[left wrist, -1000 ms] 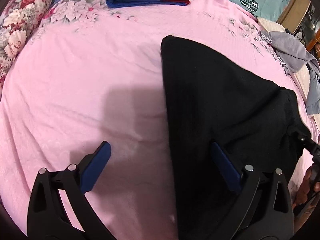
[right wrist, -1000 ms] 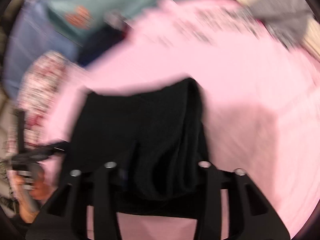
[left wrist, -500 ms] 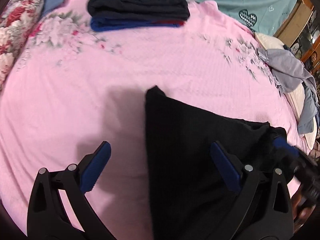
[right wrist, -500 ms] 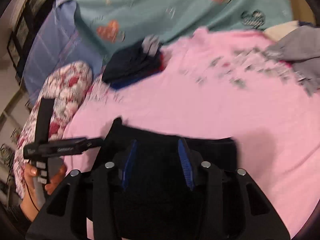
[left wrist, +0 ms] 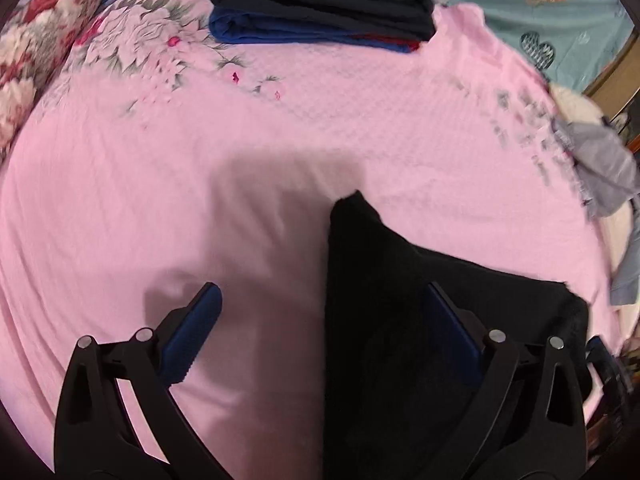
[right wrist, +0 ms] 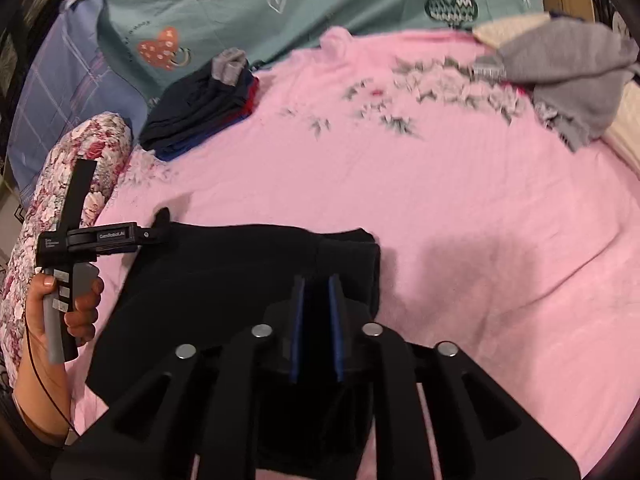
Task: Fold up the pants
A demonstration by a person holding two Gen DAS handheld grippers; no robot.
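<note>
Black pants (left wrist: pixel 400 320) lie folded on the pink bedspread (left wrist: pixel 200 168), also in the right wrist view (right wrist: pixel 224 272). My left gripper (left wrist: pixel 320 320) is open, hovering over the pants' left edge; one blue finger is over the bedspread, the other over the black cloth. It shows hand-held at the left in the right wrist view (right wrist: pixel 100 236). My right gripper (right wrist: pixel 316 300) has its blue pads nearly together over the pants' right end; black cloth lies between and under them, and a grip is not clear.
A stack of folded dark and blue clothes (left wrist: pixel 320 4) sits at the far edge, also in the right wrist view (right wrist: pixel 200 112). A floral pillow (left wrist: pixel 36 40) lies at the left. Grey garments (right wrist: pixel 568 76) are heaped at the right. A teal sheet (right wrist: pixel 320 0) lies behind.
The pants were pulled into a shorter fold. My right gripper's pads closed further from half-open. My left gripper stayed open and drew back with the view tilting toward the stack.
</note>
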